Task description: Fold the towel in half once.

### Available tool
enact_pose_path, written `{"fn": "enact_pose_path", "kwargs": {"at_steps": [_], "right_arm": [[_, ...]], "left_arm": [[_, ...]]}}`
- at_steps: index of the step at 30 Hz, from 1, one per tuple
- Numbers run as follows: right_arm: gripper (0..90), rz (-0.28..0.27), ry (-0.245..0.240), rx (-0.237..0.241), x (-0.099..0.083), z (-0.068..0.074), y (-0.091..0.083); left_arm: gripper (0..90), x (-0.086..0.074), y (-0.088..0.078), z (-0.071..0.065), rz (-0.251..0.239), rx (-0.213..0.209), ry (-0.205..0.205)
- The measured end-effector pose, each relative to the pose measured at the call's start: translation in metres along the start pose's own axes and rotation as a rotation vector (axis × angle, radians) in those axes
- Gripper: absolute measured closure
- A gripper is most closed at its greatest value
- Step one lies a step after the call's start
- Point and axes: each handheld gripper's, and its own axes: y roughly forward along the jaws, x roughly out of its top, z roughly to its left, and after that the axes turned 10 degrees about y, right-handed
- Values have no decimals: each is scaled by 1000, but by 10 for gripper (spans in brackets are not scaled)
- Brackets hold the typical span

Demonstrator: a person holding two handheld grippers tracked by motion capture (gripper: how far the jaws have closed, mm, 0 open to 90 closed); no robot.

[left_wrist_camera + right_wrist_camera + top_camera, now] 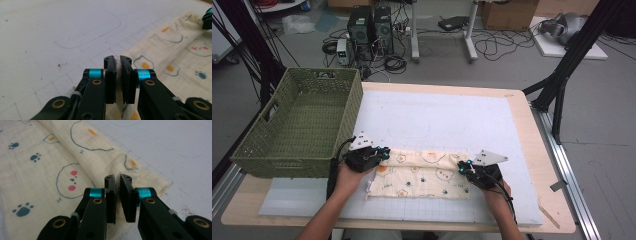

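Note:
A cream cloth (419, 175) printed with paw marks and rounded outlines lies folded in a long strip near the front of the white mat (437, 120). My left gripper (384, 154) is shut on the strip's far left corner. In the left gripper view the jaws (118, 60) pinch a thin cloth (175, 57) edge. At the strip's far right corner my right gripper (463, 168) is likewise shut. The right gripper view shows cloth (50, 165) caught between its nearly closed gripper (117, 178) jaws, close to the folded corner.
A green woven basket (302, 125) stands at the left table edge, close to my left hand. The white mat carries a grid and a faint drawn outline (87, 37). Beyond the table, computers and cables (372, 35) sit on the floor.

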Motion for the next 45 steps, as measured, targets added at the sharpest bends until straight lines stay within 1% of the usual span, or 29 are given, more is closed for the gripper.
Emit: {"fn": "enact_pose_path", "kwargs": {"at_steps": [3,8,10,12,14,15,17,21,23,25,26,27,28,29,30,31,32,33,34,36,37,38,40,41,43,45], "right_arm": [[845,-2,-7,5,-1,2,-6],[873,-20,-27,23,-4,7,-20],[873,-24,-29,20,-6,7,-25],[874,-31,-29,26,-8,8,-29],[877,-40,-29,30,-10,8,-34],[879,-44,-30,25,-11,9,-36],[881,-46,-33,34,-12,10,-40],[881,-59,-34,43,-15,13,-47],[881,-73,-36,48,-15,14,-52],[881,-82,-45,54,-16,16,-57],[880,-76,-57,48,-17,17,-59],[877,-63,-68,39,-19,18,-60],[855,-51,-66,41,-21,18,-59],[829,-41,-59,37,-23,18,-59],[765,-39,-58,35,-24,17,-59],[691,-43,-40,25,-25,15,-60],[663,-47,-20,26,-25,13,-61],[652,-59,-11,17,-26,11,-63],[637,-71,-3,4,-26,9,-66],[624,-77,21,-11,-28,6,-68],[622,-83,30,-20,-29,3,-68],[619,-83,46,-20,-30,2,-68],[605,-89,67,-31,-30,0,-66],[599,-93,74,-35,-29,-1,-65],[595,-89,88,-33,-27,0,-60],[589,-75,100,-12,-25,2,-53]], "left_arm": [[836,-3,-11,-4,-27,-15,0],[839,-6,-27,-10,-48,-29,16],[841,-8,-31,-13,-56,-40,13],[843,-11,-34,-16,-52,-49,16],[843,-14,-36,-18,-55,-54,9],[844,-15,-38,-19,-58,-59,5],[845,-15,-40,-21,-66,-67,7],[848,-14,-47,-26,-84,-102,13],[849,-15,-51,-29,-82,-112,25],[848,-17,-55,-30,-75,-125,28],[846,-19,-55,-31,-60,-131,32],[842,-21,-55,-32,-44,-145,34],[834,-23,-55,-33,-26,-158,37],[791,-25,-54,-33,-10,-162,32],[685,-26,-54,-32,4,-161,5],[571,-26,-54,-31,7,-156,-10],[524,-25,-55,-29,0,-147,-24],[495,-24,-57,-26,-21,-135,-38],[477,-23,-59,-24,-40,-125,-44],[472,-21,-60,-21,-60,-101,-51],[468,-21,-60,-19,-66,-89,-56],[468,-20,-60,-18,-75,-85,-67],[462,-20,-59,-17,-75,-76,-70],[462,-20,-58,-17,-69,-67,-68],[464,-20,-55,-17,-40,-35,-54],[473,-22,-50,-17,-3,-8,-55]]}}
